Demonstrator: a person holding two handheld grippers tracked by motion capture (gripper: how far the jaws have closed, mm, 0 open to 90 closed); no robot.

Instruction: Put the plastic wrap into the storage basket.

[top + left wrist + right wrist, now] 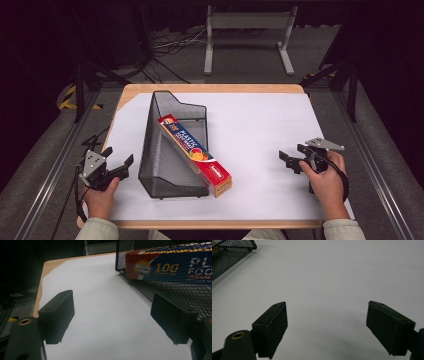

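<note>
High view: the left gripper (119,162) sits with its jaws spread wide and nothing between them, just beside the black mesh file holder (167,160). A long box of plastic food wrap (196,154) lies slanted inside that holder, its near end poking out past the open front. The right gripper (292,157), jaws likewise wide apart, hovers over white paper (265,130), well apart from the box.

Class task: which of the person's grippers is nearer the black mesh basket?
Left. The left gripper sits just beside the mesh basket; the right gripper is farther off across the white sheet.
</note>
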